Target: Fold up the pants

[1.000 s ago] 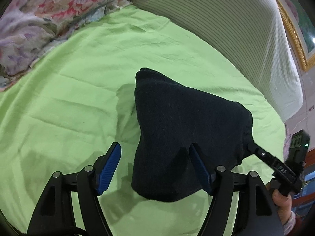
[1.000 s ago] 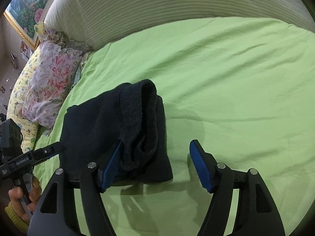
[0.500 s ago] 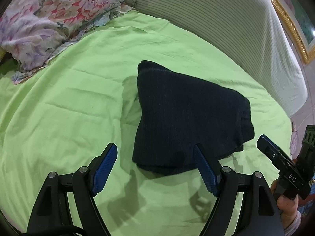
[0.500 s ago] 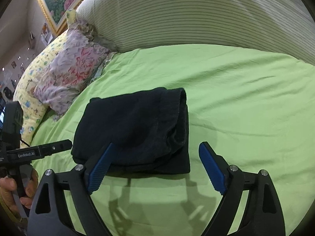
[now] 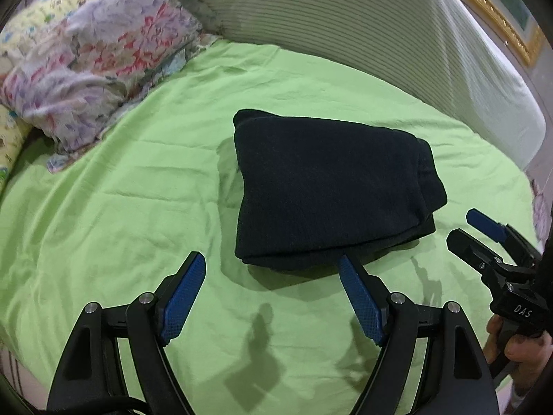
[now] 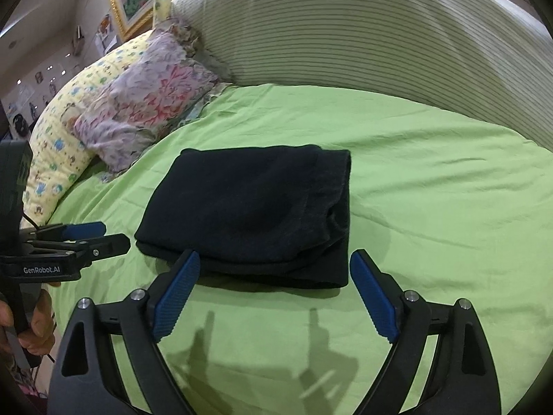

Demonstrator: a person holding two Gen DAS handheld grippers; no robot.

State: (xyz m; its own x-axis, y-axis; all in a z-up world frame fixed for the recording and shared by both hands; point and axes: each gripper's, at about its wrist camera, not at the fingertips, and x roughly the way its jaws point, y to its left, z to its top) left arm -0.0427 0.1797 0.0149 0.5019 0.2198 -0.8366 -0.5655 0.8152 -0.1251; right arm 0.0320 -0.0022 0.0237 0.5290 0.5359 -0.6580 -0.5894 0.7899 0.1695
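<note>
Pants point(image 5: 331, 190), folded into a dark, thick rectangle, lie flat on the green bed sheet point(image 5: 121, 214), long axis running side to side across both views. Left claw point(image 5: 273, 294) and right claw point(image 6: 276, 294) gape empty, just short of them.

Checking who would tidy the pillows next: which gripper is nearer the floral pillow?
Left. The left gripper hovers off the folded pants' end on the floral pillow's side; the right gripper is off the pants' other end, farther away.
</note>
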